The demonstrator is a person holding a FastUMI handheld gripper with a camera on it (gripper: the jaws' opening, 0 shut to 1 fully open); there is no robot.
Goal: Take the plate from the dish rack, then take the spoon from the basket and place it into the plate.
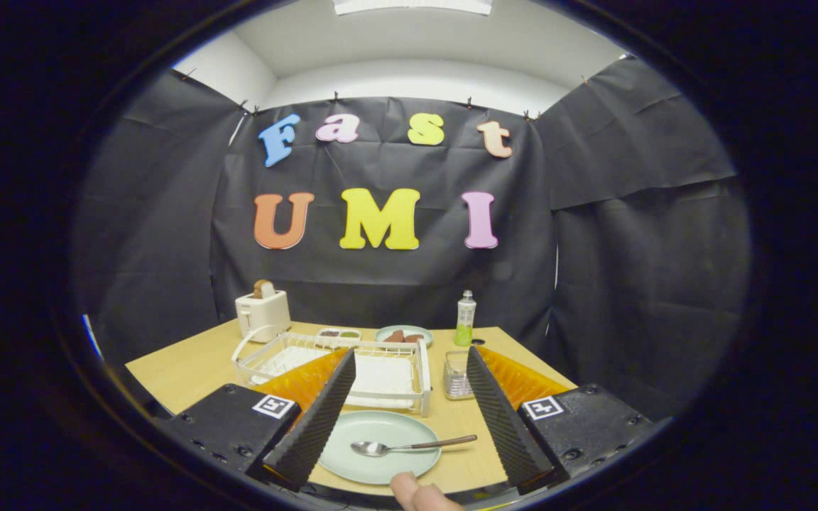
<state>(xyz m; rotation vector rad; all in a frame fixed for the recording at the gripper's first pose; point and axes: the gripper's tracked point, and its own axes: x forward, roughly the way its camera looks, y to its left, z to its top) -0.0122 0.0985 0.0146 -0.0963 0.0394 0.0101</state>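
Observation:
A pale green plate (373, 465) lies flat on the wooden table (196, 369), between my two fingers and close to the near edge. A metal spoon (409, 446) with a wooden handle rests on it, bowl on the plate, handle reaching out over the plate's right rim. My gripper (409, 419) is open, fingers wide apart on either side of the plate, touching neither plate nor spoon. The white dish rack (420, 369) stands just beyond the plate, holding no dishes. A small clear basket (457, 376) sits right of the rack.
A white toaster (262, 312) with bread stands at the back left. Behind the rack are a small dish (339, 333), a plate with food (403, 335) and a green bottle (464, 319). A person's fingertip (416, 493) shows at the near edge.

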